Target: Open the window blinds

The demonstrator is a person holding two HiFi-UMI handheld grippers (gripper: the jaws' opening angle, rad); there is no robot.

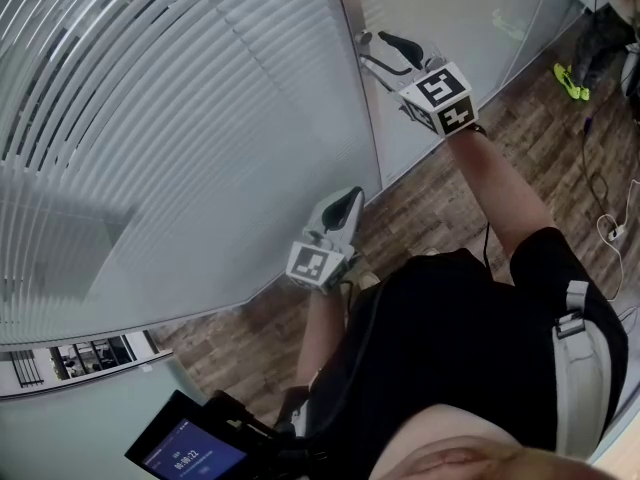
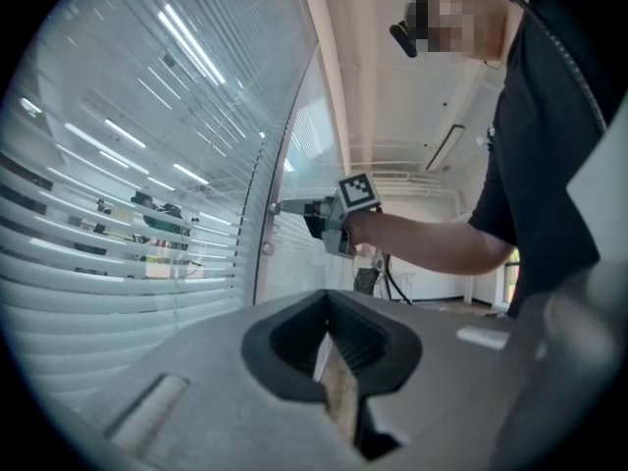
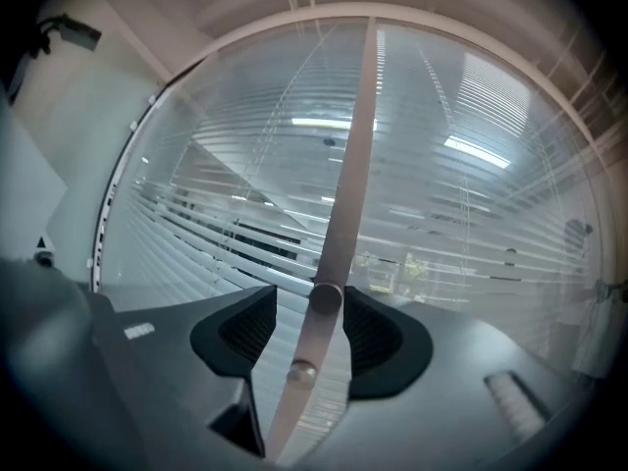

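Blinds (image 1: 150,118) beside post (image 1: 357,88), behind glass; slats light, fragile. Knob (image 3: 327,297) on post: small, hard, probably slippery; best pinched across. Right gripper (image 3: 312,330) agape around knob, not gripping; left gripper (image 2: 336,361) closed, empty.

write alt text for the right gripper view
The right gripper, jaws open, flanks a round knob on a pale vertical frame post without gripping it. Horizontal blinds behind glass fill the background.

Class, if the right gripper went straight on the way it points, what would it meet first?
Probably the round knob on the vertical frame post, which sits between the right gripper's open jaws; depth is uncertain.
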